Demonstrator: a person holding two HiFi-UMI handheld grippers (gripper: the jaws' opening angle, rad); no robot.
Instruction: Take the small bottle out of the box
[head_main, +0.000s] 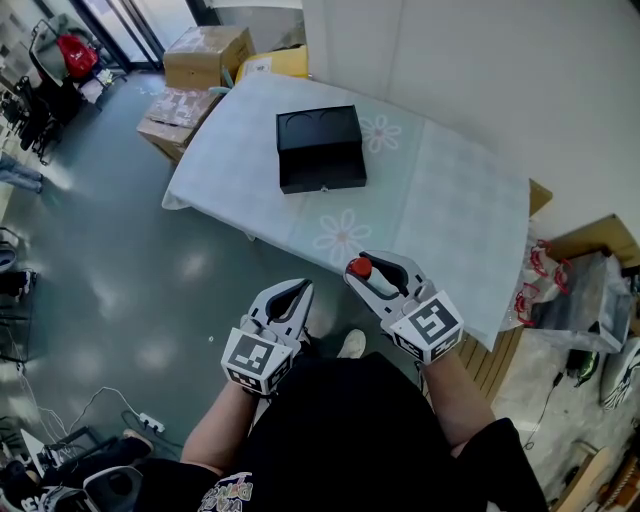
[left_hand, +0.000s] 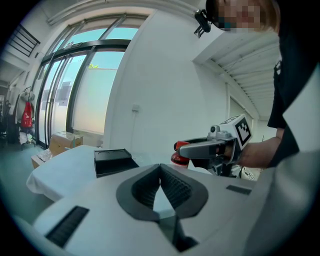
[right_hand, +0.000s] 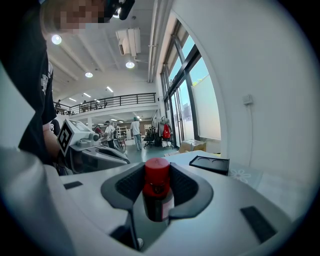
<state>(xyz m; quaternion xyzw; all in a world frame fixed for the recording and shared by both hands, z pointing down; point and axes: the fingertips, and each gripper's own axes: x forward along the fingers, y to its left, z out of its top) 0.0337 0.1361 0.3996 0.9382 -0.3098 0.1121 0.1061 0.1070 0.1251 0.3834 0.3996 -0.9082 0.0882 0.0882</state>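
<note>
Small red-capped bottle (right_hand: 157, 196) clamped in my right hand-held gripper (head_main: 370, 268); left hand-held gripper (head_main: 297, 292) beside it closed, empty; black box (head_main: 320, 148) ahead on bench (head_main: 450, 200).

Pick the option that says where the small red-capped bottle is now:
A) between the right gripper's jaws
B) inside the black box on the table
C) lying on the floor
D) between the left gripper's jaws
A: the right gripper view shows the small bottle clamped in the right gripper, held away from the black box, while the left gripper is shut on nothing.
</note>
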